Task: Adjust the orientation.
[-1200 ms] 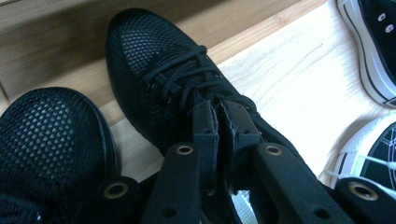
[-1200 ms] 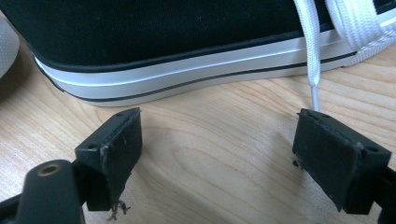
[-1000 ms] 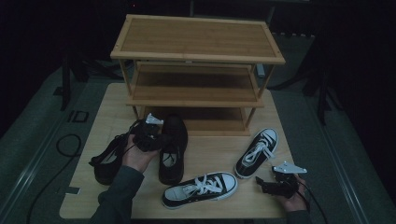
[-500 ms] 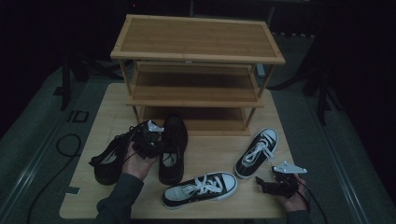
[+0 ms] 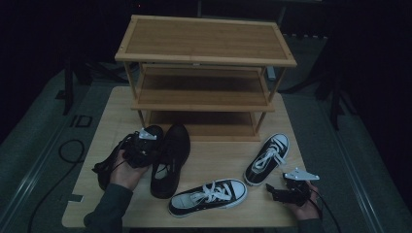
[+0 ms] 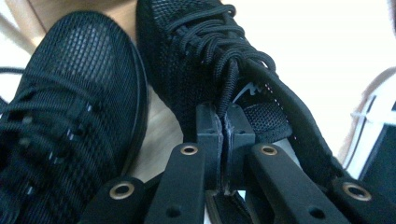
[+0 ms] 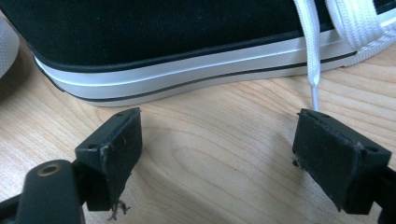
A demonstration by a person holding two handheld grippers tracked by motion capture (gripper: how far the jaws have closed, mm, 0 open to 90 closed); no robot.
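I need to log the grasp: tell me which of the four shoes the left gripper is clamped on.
The right-hand black mesh shoe of the dark pair: the left gripper pinches its tongue. Its mate lies alongside, ungripped, and both white-laced sneakers lie apart.

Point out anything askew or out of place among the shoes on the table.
The two black-and-white sneakers are split up: one lies crosswise near the front edge, the other angles toward the shoe rack. The two black mesh shoes sit side by side. The left gripper is shut on the right-hand one's collar; the right gripper rests open.

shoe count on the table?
4. Two black shoes at the left: one under the left gripper, one beside it. Two black-and-white sneakers: front centre, right.
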